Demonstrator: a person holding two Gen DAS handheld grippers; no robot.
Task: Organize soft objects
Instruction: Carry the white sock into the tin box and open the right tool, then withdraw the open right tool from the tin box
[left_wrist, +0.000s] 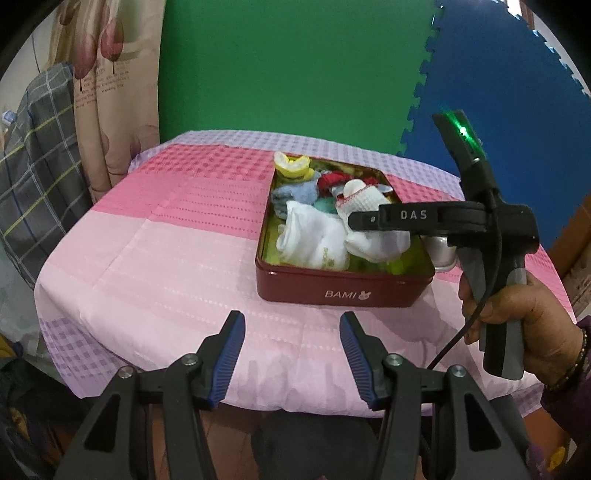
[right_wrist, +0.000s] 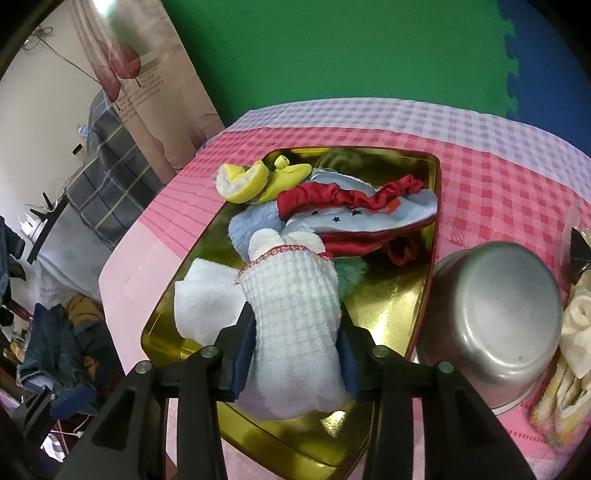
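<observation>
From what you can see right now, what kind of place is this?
Probably a lived-in room at home: a table under a pink checked cloth, a flowered curtain and clothes heaped at the left.

One red tin (left_wrist: 343, 291) holds two white socks (left_wrist: 314, 240), one yellow shoe (right_wrist: 255, 181). One steel bowl (right_wrist: 495, 314) sits beside it.

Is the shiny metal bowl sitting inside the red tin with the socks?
No, the metal bowl stands upside down on the tablecloth beside the red tin, outside its rim.
</observation>
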